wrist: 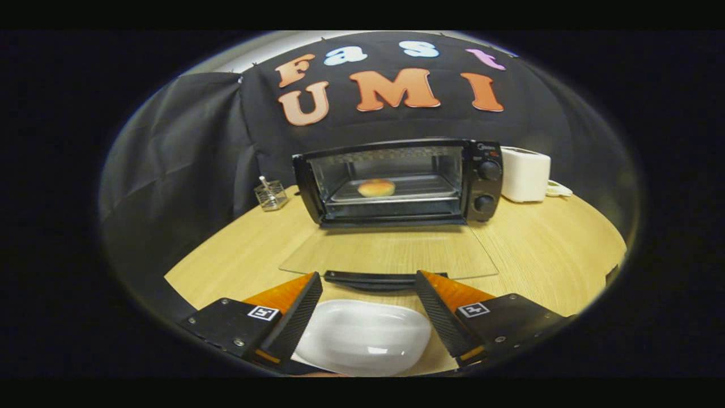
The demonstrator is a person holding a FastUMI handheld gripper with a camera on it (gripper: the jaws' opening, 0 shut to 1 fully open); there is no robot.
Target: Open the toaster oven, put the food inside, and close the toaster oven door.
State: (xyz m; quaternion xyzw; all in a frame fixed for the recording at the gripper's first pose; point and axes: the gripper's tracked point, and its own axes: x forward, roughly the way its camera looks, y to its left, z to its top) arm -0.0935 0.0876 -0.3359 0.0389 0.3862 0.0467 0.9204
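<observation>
A black toaster oven (396, 181) stands at the back of the wooden table (544, 249). Its glass door (391, 252) lies folded down flat toward me, with the dark handle (371, 278) just ahead of my fingertips. Inside, a round golden bun (376, 187) rests on the metal tray (422, 188). My gripper (368, 283) hangs open a short way before the door handle, with nothing between its fingers. Below the fingers lies an empty white dish (362, 337).
A white appliance (525, 174) stands right of the oven, with a white object (559, 188) beside it. A small clear glass holder (271, 195) with a stick in it sits to the oven's left. Black cloth walls close in the back and left.
</observation>
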